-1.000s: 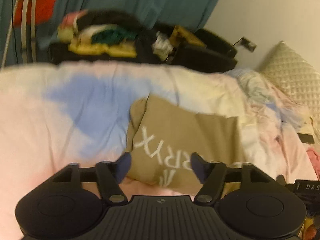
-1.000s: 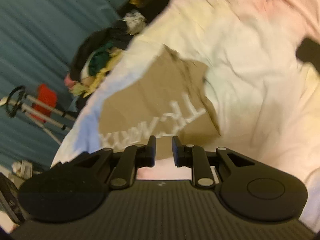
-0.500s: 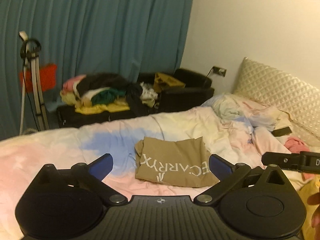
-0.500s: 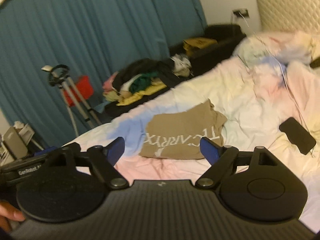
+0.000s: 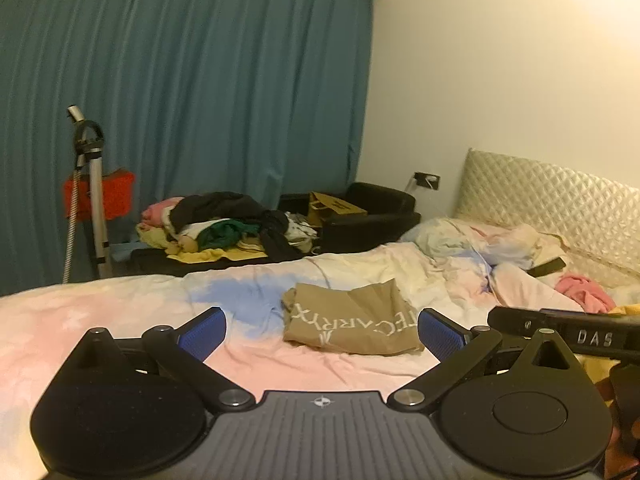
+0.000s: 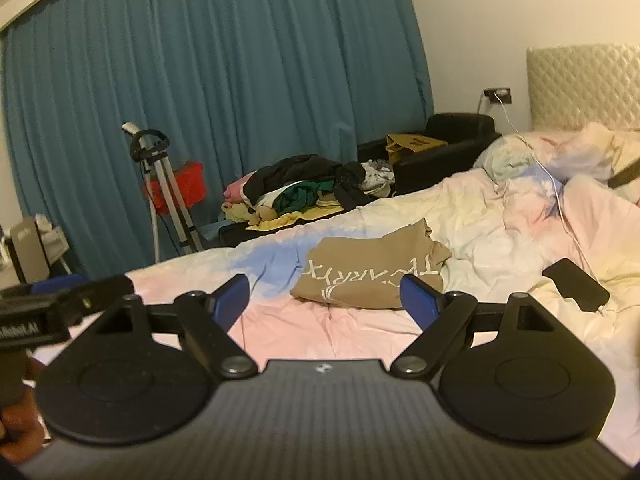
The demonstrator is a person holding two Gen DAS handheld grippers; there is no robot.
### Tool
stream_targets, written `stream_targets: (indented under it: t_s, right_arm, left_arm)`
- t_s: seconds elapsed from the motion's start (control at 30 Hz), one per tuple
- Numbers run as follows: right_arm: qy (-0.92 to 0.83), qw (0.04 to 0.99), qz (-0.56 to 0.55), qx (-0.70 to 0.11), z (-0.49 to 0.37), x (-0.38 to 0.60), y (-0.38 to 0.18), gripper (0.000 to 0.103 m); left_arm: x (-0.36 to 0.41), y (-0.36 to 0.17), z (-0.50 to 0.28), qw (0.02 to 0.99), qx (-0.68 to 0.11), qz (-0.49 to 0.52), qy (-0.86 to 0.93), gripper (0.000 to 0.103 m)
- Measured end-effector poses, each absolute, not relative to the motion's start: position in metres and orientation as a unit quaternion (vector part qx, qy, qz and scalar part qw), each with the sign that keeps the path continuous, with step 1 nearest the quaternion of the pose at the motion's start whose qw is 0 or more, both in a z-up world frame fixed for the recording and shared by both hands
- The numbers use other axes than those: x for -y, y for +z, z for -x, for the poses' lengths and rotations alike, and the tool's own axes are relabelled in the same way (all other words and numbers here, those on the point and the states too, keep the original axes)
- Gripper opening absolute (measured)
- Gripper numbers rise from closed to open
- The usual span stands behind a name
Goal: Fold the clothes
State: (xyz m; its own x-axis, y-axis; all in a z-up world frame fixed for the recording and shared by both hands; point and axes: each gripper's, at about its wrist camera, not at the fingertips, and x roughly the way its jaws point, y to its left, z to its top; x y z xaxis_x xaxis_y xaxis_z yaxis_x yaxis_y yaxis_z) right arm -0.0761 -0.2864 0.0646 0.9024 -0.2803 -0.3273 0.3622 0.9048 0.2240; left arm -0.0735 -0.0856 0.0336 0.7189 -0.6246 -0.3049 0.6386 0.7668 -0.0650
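Observation:
A tan folded garment (image 5: 352, 320) with white lettering lies on the pastel bedspread (image 5: 120, 320), also seen as the tan garment (image 6: 372, 276) in the right wrist view. My left gripper (image 5: 322, 332) is held back from it, raised above the bed, open and empty. My right gripper (image 6: 324, 298) is likewise open and empty, short of the garment's near edge. The other gripper's body shows at the right edge of the left view and the left edge of the right view.
A pile of loose clothes (image 5: 224, 228) lies on a dark couch (image 5: 372, 216) beyond the bed. A tripod (image 5: 90, 184) stands by the blue curtain (image 5: 200, 100). A black phone (image 6: 576, 284) with a white cable lies on the bedspread (image 6: 500, 240). A pink garment (image 5: 584, 288) rests near the quilted headboard (image 5: 552, 208).
Both grippers have pulled back and up from the tan garment, and their jaws have gone from nearly shut to wide open. The garment stays folded on the bed.

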Motion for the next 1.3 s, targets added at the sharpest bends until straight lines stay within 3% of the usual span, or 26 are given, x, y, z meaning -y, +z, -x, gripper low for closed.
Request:
stream_targets:
  t_s: [0.7,1.3]
  right_arm:
    - [-0.194,0.965,-0.093,-0.147,0.052,0.255,-0.002,0.084]
    - [-0.209,0.961,-0.089,-0.154,0.049,0.248,-0.007,0.084]
  left_arm:
    - [0.054,-0.032,0.062,0.934,-0.186,-0.006,-0.304,0.103]
    - [0.052,-0.040,0.062,0.940,-0.184,-0.014,-0.285,0.103]
